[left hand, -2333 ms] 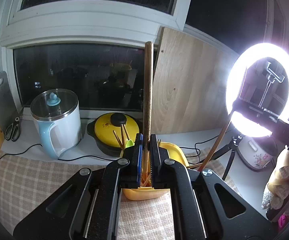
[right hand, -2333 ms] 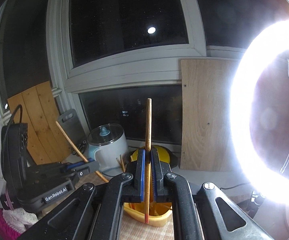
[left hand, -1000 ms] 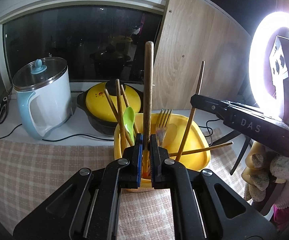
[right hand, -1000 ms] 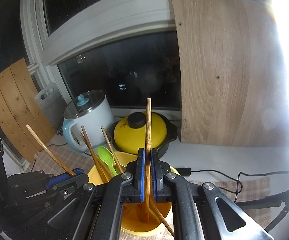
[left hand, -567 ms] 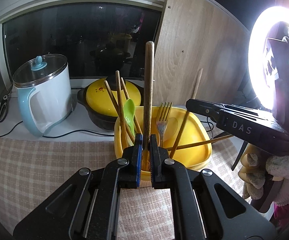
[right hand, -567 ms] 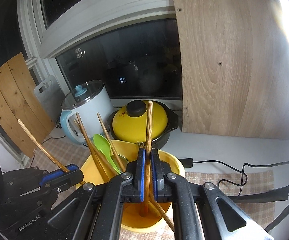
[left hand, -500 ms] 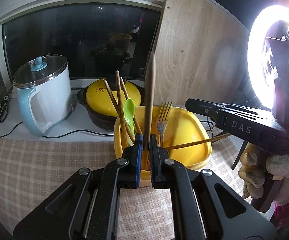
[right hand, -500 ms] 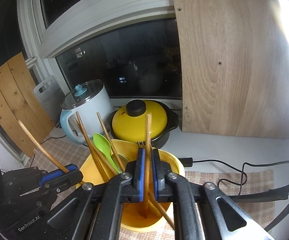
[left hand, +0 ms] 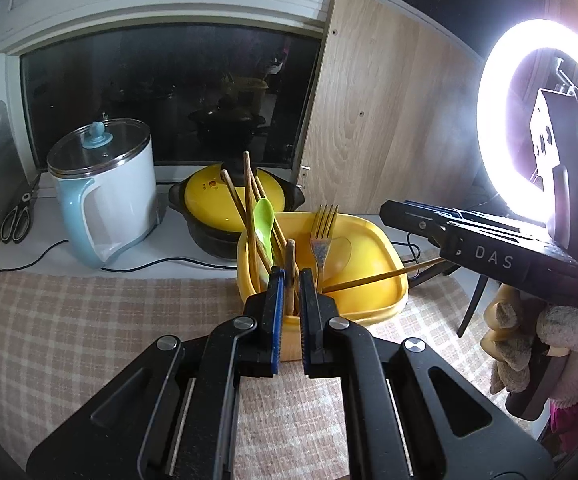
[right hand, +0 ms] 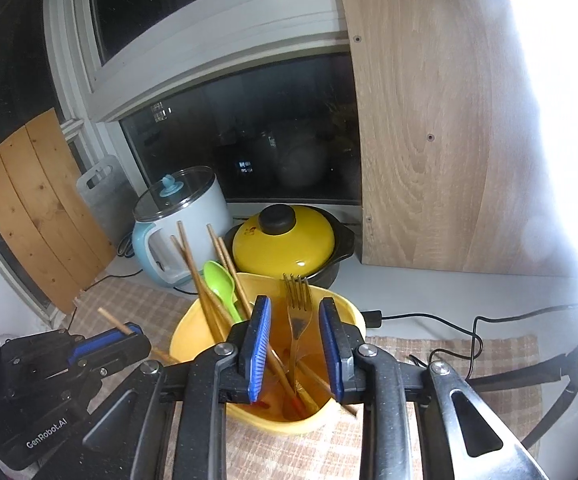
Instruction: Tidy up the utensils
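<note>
A yellow plastic tub stands on the checked cloth and holds several wooden chopsticks, a green spoon and a metal fork. My left gripper sits at the tub's near rim with its jaws slightly apart around a wooden chopstick, which stands low in the tub; in the right wrist view a chopstick end sticks out of its blue pads. My right gripper is open and empty just above the tub, jaws either side of the fork.
A white-and-blue electric kettle and a yellow-lidded black pot stand behind the tub. Scissors lie far left. A wood board leans on the window. A bright ring light stands right.
My right gripper opened and dropped its chopstick into the tub. The chopstick in my left gripper slid down into the tub, and those jaws parted slightly.
</note>
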The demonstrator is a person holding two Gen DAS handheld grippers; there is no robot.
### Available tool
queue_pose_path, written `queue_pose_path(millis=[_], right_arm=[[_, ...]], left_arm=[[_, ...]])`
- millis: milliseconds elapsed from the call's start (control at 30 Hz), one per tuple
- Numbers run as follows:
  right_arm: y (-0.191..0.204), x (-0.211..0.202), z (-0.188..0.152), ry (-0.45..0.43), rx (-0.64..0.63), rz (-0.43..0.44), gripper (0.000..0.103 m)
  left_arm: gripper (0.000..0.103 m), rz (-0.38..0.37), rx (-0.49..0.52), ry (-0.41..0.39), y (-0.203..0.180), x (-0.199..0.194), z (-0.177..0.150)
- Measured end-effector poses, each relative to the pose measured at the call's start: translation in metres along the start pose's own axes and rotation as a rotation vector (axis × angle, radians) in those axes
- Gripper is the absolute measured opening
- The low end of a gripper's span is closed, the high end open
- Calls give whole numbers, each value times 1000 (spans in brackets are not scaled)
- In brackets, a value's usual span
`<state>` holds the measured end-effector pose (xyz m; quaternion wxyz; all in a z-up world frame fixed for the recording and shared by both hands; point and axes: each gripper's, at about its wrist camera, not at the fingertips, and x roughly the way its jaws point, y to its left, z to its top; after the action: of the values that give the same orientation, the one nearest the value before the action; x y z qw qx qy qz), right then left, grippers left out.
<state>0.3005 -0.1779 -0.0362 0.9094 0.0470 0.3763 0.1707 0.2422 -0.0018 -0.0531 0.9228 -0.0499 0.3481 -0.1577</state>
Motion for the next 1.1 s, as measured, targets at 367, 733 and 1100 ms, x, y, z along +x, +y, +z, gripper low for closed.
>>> queue_pose_path(millis=[367,733,1100], right_arm=[[14,-44,-10,-46,-19,18,29],[23,-95,-29,-101,-25,10,43],[27,-139,-58,-149,-30,-25,76]], left_arm=[[20,10,18,-59,-13,-43,-8],[20,11,50,-112,-33,-91,-19],[50,25,73,-149,-53,-132,-39]])
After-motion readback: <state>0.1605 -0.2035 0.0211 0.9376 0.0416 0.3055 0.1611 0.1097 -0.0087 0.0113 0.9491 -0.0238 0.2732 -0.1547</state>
